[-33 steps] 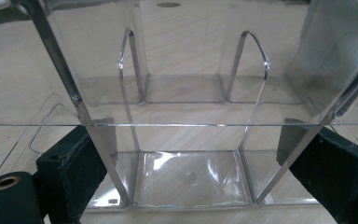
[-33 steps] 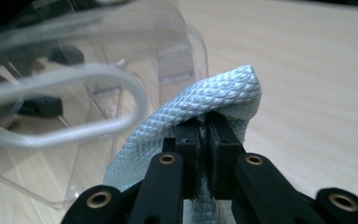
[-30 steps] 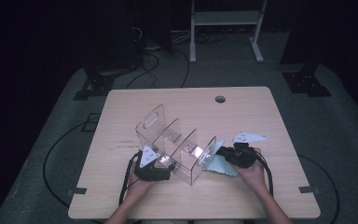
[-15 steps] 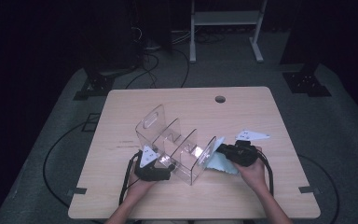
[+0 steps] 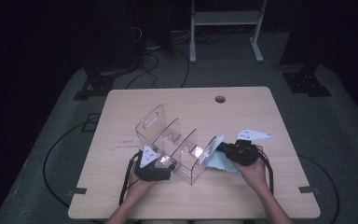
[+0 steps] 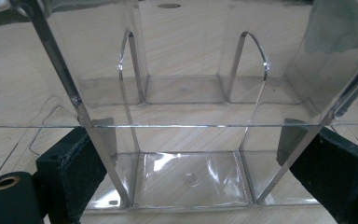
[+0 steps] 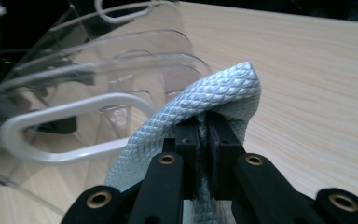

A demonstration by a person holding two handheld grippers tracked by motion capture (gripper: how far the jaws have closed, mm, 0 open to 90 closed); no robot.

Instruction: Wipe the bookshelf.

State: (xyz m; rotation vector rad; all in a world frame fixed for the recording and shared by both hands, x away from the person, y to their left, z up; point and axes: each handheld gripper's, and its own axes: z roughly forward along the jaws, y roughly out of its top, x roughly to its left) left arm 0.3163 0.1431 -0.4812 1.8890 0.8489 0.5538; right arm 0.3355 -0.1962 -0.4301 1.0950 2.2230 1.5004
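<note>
The cloth (image 7: 200,100) is a pale blue, diamond-textured wiping rag, and your right gripper (image 7: 204,133) has it pinched in a fold, its jaws pressed nearly together with only fabric between them. It looks light, soft and limp, so it will drape and bunch wherever the jaws do not support it. Hold it close to the working fold, as you do now, so that a firm pad of fabric leads and no loose tail drags. In the high view the cloth (image 5: 216,156) lies against the right end wall of the clear organizer (image 5: 175,147), near the front of the tabletop (image 5: 261,102).

The organizer is see-through hard plastic with upright dividers and a handle slot in each end wall. Judge it stiff, light and smooth: it will likely slide or tip under a sideways push, and thin walls can crack if squeezed hard. Your left gripper (image 5: 153,169) steadies it at the near side. In the left gripper view its jaws stand spread wide to either side of the near compartments, with a left pad (image 6: 77,175) and a right pad (image 6: 335,172) beside the slanted clear walls; I cannot tell whether they press on the plastic. Brace there low, near the base, rather than on a thin top edge.

Farther off, the tabletop is bare wood up to a cable hole (image 5: 220,99).
</note>
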